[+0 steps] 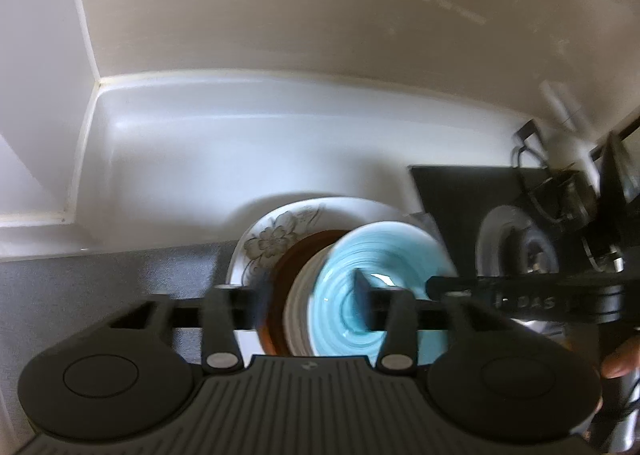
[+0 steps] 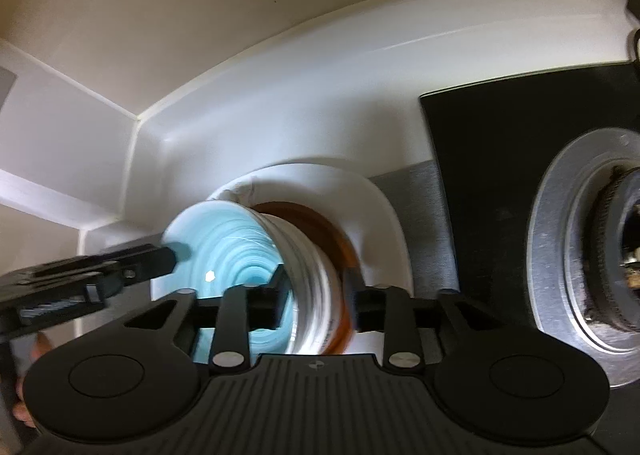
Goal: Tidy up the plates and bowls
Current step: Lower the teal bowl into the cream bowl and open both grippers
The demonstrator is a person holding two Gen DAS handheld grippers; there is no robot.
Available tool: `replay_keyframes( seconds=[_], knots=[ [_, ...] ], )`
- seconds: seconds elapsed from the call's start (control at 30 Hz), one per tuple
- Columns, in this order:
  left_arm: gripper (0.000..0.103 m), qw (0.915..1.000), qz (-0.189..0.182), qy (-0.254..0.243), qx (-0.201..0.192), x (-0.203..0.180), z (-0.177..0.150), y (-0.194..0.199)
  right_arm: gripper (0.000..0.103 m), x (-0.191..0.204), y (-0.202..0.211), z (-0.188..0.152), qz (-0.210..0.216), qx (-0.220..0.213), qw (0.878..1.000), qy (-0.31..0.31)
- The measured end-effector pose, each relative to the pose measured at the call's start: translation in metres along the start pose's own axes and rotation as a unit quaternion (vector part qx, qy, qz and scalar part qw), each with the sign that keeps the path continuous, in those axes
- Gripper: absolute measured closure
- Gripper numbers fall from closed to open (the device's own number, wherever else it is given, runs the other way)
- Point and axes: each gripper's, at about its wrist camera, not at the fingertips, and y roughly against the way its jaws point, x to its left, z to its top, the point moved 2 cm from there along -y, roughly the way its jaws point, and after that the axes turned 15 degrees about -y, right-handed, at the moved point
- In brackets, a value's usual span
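A light blue swirl bowl sits on top of a stack, over a white ribbed bowl and a brown-rimmed dish, all on a white flower-pattern plate. My left gripper straddles the left wall of the stack, one finger inside the blue bowl and one outside. My right gripper straddles the right wall of the same stack, one finger in the blue bowl. Both look clamped on the stacked bowls. The white plate lies beneath.
A white counter with a white backsplash runs behind. A grey mat lies under the plate. A black stovetop with a silver burner ring is on the right.
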Motion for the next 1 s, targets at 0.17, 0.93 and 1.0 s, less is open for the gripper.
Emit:
replay_keyframes(
  seconds=[0.17,0.93,1.0],
  knots=[
    [0.014,0.9977,0.005,-0.027,-0.061,-0.012,-0.018,0.035,0.046,0.003,0.024,-0.023,-0.006,-0.063,0.997,0.041],
    [0.0,0.9909,0.052,-0.036,-0.119,-0.04,-0.166,0.129,0.025,0.015,0.122,-0.236,-0.01,-0.239,0.959,0.153],
    [0.0,0.9905,0.051,-0.042,-0.121,-0.043,-0.172,0.133,0.025,0.018,0.124,-0.247,-0.011,-0.239,0.958,0.16]
  ],
)
